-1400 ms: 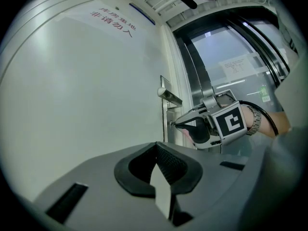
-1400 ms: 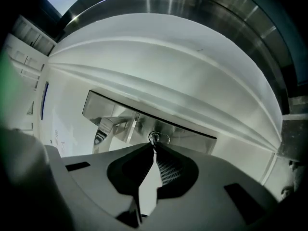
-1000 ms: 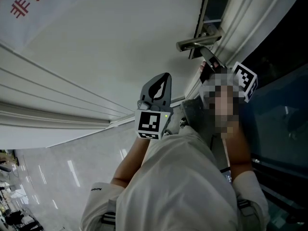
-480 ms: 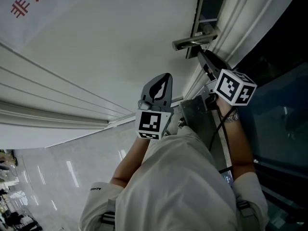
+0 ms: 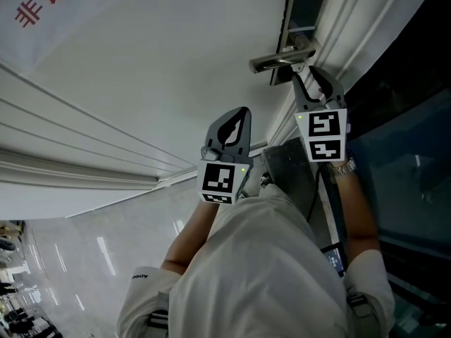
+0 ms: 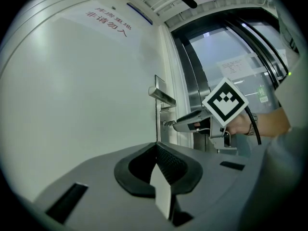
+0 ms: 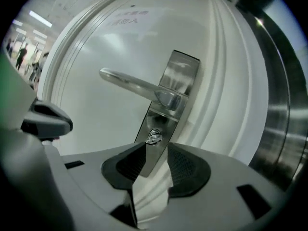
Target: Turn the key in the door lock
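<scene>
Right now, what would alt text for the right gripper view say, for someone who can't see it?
The right gripper, whose jaws have just been opening and stand apart, faces a key in a metal lock plate; the key sits ahead of the gap between their tips, ungripped. Above, a lever handle juts from the white door.

Light: dim, cool indoor; head view underexposed, white door (image 5: 141, 62) reads grey.
Source: ceiling strips (image 7: 41, 18) upper left, right gripper view; daylight thru glass (image 6: 231, 47), left gripper view.
Glare: streaks on polished floor (image 5: 84, 259); sheen on lever handle (image 7: 130, 83).
Distortion: gripper views fisheye, black vignette at corners.
</scene>
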Available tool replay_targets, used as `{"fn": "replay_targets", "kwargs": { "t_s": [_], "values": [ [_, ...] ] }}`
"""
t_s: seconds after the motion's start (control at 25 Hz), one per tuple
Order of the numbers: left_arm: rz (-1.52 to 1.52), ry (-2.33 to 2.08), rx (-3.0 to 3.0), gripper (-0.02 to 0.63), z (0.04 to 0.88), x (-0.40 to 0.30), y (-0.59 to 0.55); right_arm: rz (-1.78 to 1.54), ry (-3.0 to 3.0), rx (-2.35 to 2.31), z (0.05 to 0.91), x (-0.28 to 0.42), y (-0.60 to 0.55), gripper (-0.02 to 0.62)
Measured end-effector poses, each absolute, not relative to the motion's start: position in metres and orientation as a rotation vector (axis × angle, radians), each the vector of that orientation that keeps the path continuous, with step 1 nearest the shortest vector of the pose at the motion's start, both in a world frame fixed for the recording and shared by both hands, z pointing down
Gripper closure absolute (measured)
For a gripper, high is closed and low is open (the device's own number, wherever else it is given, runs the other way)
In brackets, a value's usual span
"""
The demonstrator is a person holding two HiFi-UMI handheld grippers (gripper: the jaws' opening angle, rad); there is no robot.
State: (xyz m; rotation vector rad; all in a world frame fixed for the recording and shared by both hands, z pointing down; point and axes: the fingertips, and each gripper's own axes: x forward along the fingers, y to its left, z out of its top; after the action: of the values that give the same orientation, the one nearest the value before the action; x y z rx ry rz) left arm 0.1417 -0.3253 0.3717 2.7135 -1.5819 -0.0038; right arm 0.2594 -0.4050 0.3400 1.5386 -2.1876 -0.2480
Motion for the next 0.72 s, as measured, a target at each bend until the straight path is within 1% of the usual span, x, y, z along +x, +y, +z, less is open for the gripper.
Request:
{"fn": "replay_targets", "kwargs": {
  "t_s": [0.4, 0.72],
  "values": [
    [0.001, -1.586, 2.707, 0.597, 0.373, 0.141, -0.325, -0.875, -1.734, 1.352, 0.34, 0.251, -0.401, 0.48],
    [0.016, -1.574, 2.716, 0.598, 0.375, 0.145, -0.321, -1.091, -1.536, 1.215, 0.344, 0.248, -0.404, 0.48]
  ]
}}
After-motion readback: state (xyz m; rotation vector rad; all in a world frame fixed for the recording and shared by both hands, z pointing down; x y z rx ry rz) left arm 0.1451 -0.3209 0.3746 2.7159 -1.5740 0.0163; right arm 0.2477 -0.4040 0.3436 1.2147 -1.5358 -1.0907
